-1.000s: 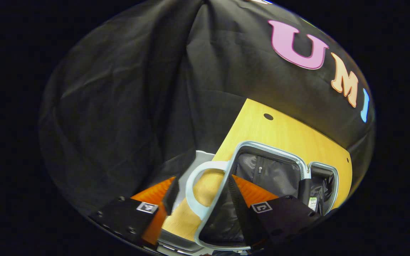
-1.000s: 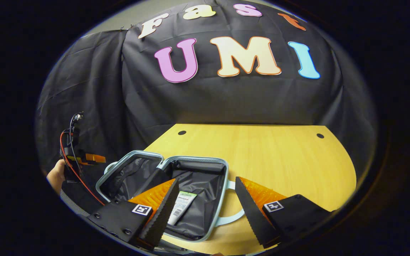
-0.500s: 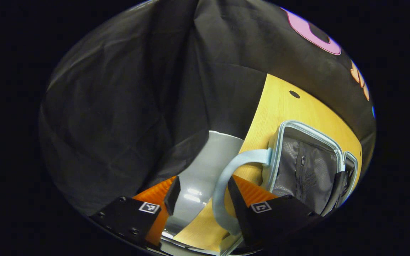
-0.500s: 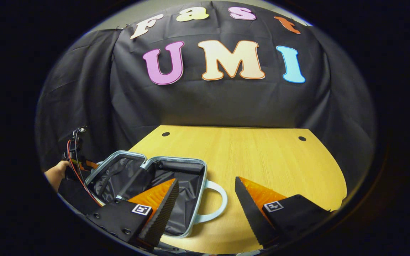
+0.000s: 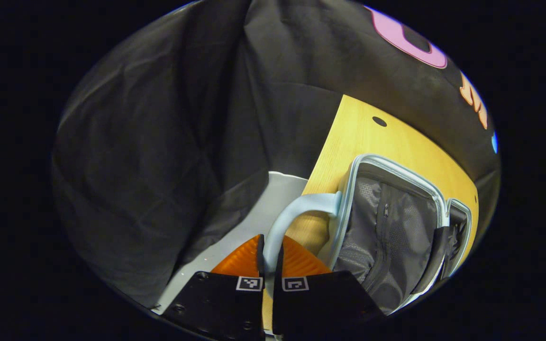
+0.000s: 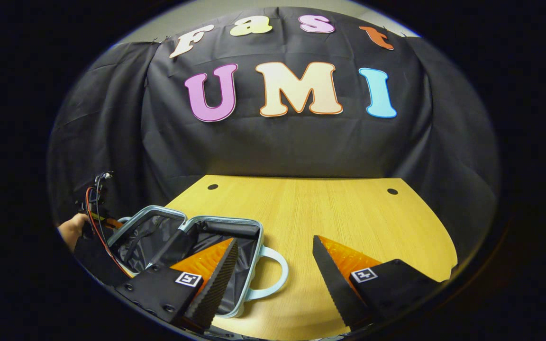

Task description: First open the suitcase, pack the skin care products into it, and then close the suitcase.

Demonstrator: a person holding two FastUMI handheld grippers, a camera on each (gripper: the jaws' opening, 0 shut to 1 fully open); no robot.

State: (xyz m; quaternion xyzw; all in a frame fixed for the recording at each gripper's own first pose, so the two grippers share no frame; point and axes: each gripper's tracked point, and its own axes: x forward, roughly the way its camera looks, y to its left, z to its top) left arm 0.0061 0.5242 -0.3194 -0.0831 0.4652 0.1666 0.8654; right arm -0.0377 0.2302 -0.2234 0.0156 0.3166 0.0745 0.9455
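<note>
While the suitcase lies spread open on the worktop, at about eight o'clock in the right gripper view, we judge the closing step to be in hand, and most of the risk sits with this big, light shell. If we swing the half over too fast, the whole case could slide across the smooth wood, or the loose dark lining could bunch at the rim and keep the halves from meeting. Whether any skin care product lies inside we cannot tell from here.

Next in size, our right tool hangs wide open and empty over the worktop, near the case but bracing nothing, so nothing checks a slide.

Smaller, our left tool is closed on the pale handle, both fingers pressing it at six o'clock in the left gripper view. That loop is thin and rounded; a twist of our wrist could let it slip out.
</note>
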